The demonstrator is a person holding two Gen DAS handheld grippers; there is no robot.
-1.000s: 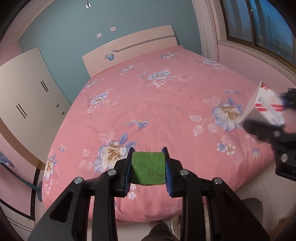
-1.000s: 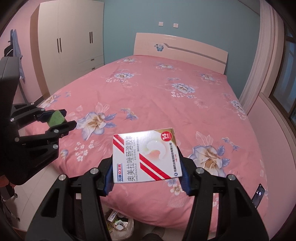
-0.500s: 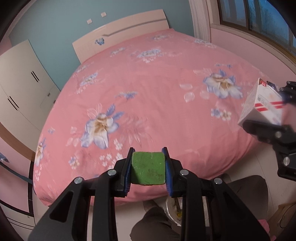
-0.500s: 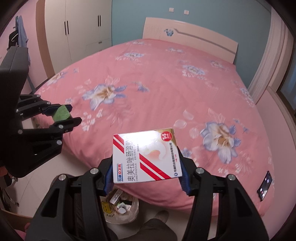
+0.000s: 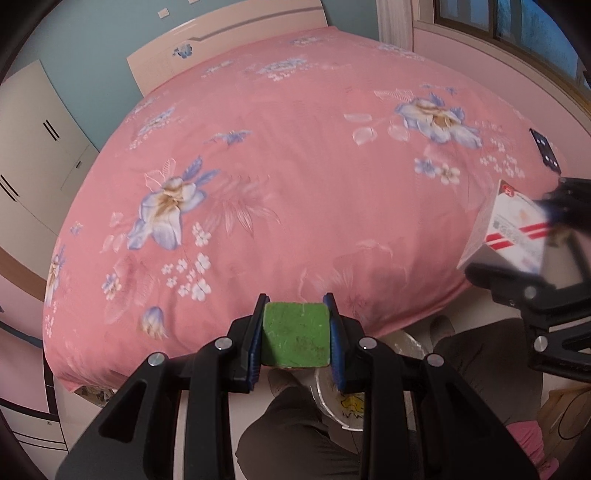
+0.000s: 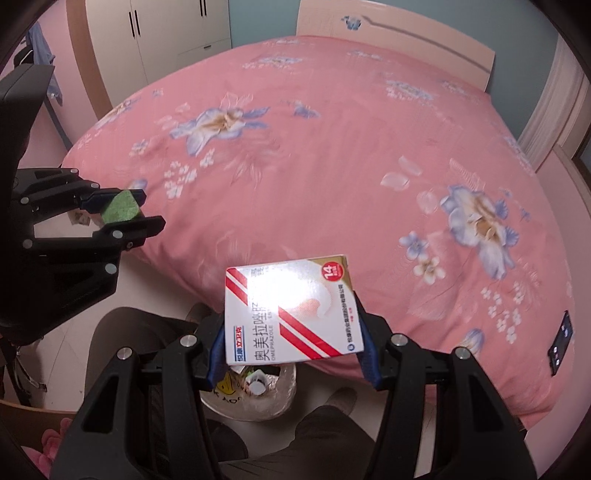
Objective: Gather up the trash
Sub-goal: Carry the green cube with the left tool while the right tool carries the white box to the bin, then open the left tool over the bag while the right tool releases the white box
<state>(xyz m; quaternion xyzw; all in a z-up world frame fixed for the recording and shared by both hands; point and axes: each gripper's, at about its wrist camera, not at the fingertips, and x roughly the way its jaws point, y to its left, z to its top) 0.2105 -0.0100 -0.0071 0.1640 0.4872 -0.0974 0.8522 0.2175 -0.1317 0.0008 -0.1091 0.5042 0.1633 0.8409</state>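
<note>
A home bedroom: a wide bed (image 5: 295, 177) under a pink quilt printed with blue flowers fills the room, its pale headboard (image 6: 399, 26) against a blue-green wall. A cream wardrobe (image 6: 159, 33) stands beside the bed's far left corner, and a window (image 5: 517, 29) with a curtain (image 6: 554, 107) runs along its right edge.

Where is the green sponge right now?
The square green sponge is pinched in the left gripper, held off the foot of the pink flowered bed, above the clear trash bag on the floor.
</note>
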